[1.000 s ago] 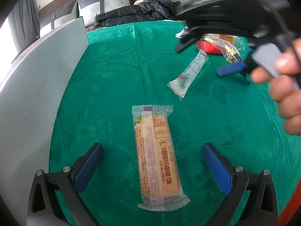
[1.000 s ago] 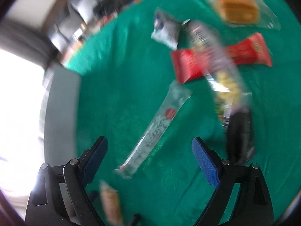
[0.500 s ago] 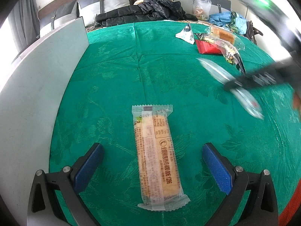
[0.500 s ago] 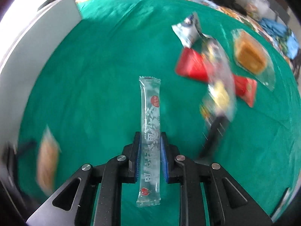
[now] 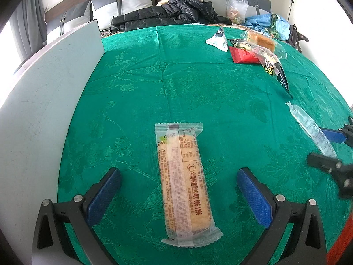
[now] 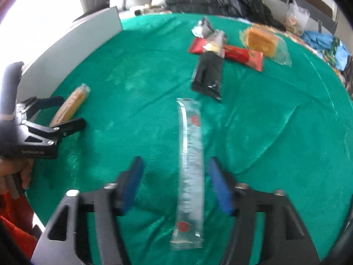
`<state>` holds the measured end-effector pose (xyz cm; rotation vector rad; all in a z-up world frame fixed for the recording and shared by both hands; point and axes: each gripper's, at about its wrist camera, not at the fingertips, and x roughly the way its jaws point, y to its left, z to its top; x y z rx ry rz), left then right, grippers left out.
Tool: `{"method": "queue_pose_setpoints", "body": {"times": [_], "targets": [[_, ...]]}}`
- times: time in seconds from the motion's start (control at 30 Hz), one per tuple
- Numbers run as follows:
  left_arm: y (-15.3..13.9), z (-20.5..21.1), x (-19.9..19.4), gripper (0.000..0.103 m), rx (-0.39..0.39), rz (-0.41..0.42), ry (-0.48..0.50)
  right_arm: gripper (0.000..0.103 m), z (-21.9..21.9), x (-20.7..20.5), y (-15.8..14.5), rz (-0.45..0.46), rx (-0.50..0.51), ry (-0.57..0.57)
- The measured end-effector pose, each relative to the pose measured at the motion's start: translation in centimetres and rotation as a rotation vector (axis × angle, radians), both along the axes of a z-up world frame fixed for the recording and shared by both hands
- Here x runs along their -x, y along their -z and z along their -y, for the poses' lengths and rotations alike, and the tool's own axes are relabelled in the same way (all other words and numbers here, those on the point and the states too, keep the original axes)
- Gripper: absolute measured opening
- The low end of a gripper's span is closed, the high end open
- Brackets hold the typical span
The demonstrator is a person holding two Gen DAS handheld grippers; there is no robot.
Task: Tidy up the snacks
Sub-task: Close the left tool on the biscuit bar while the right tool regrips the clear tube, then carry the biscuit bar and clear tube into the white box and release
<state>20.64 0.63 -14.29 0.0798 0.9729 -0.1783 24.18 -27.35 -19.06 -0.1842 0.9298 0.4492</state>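
Snacks: six packets lie on the green tablecloth [image 5: 198, 84]; two have been drawn toward the near edge, four lie bunched toward the far right corner.
Clear tube packet [image 6: 190, 154]: lies lengthwise between the right gripper's jaws, near the cloth's near edge; half a second ago it was pinched there, and a second ago it lay slantwise further out on the cloth. Whether it rests fully on the cloth I cannot tell.
Right gripper [image 6: 176, 185]: jaws have just been opening and now stand fairly wide, the right pad close beside the tube, the left pad well clear of it; nothing is gripped.
Wafer bar [image 5: 185, 185]: in its clear wrapper, lengthwise near the near edge, same place as a second ago.
Left gripper [image 5: 178, 196]: jaws wide, one pad on either side of the wafer bar and neither touching it; unchanged from both earlier frames.
Far group: a red packet [image 6: 238, 54], a black-ended sachet [image 6: 208, 75] lying across it, a cake slice in clear film [image 6: 262, 39] and a small silver pouch [image 6: 203, 27], all as before.
White board [image 5: 44, 101]: upright along the cloth's left edge.
Hand [image 6: 15, 174]: at the left gripper's handle, above a red sleeve.
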Motion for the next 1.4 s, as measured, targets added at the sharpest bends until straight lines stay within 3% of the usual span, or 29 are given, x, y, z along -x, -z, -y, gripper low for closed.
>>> {"method": "queue_pose_setpoints", "body": {"times": [0.1,0.63,0.7,0.8,0.83,0.87,0.9,0.93,0.97,1.03,1.13,1.17,1.23,1.27,1.3,1.4], "targets": [[0.0,0.0,0.1,0.103,0.000,0.000,-0.001,0.076,-1.3,1.0,0.6,0.069,0.039,0.004],[0.0,0.0,0.1,0.103,0.000,-0.004,0.002,0.084,-1.1,0.1,1.1,0.099,-0.004,0.032],[0.0,0.0,-0.2,0.103,-0.007,-0.040,0.022,0.084,-1.1,0.1,1.0,0.098,-0.006,0.032],[-0.3,0.4,-1.0,0.103,-0.036,-0.169,0.036,0.084,-0.3,0.0,0.9,0.087,-0.065,0.027],[-0.4,0.6,-0.9,0.097,-0.041,-0.184,0.041,0.084,0.6,-0.2,0.7,0.067,-0.141,0.021],[-0.8,0.7,-0.5,0.079,-0.039,-0.167,0.054,0.084,1.7,-0.4,0.5,0.037,-0.224,0.023],[-1.1,0.9,-0.1,0.067,-0.037,-0.148,0.065,0.083,2.8,-0.7,0.4,0.004,-0.299,0.041],[-1.5,1.1,0.3,0.042,-0.037,-0.128,0.076,0.083,4.2,-1.1,0.4,-0.044,-0.384,0.083],[-1.6,1.3,0.6,0.031,-0.040,-0.118,0.081,0.082,4.9,-1.4,0.3,-0.078,-0.407,0.131],[-1.5,1.4,1.1,0.030,-0.035,-0.107,0.079,0.080,4.7,-2.1,-0.4,-0.112,-0.360,0.171],[-1.7,1.0,1.8,0.030,0.032,-0.110,0.069,0.080,1.4,-3.1,-1.4,-0.118,-0.145,0.130],[-1.9,0.7,2.1,0.030,0.065,-0.111,0.065,0.078,0.2,-3.5,-1.2,-0.153,-0.072,0.109],[-2.6,0.1,2.6,0.030,0.123,-0.103,0.059,0.051,-1.5,-3.8,-0.8,-0.176,0.047,0.108],[-3.2,-0.4,2.9,0.030,0.154,-0.098,0.053,0.020,-2.2,-3.7,-1.0,-0.148,0.125,0.115],[-3.7,-0.7,3.2,0.030,0.182,-0.093,0.048,0.019,-2.4,-3.7,-1.0,-0.151,0.145,0.113],[-5.5,-1.8,4.2,0.030,0.276,-0.072,0.027,0.019,-1.3,-3.6,-1.2,-0.219,0.046,0.167]]}}
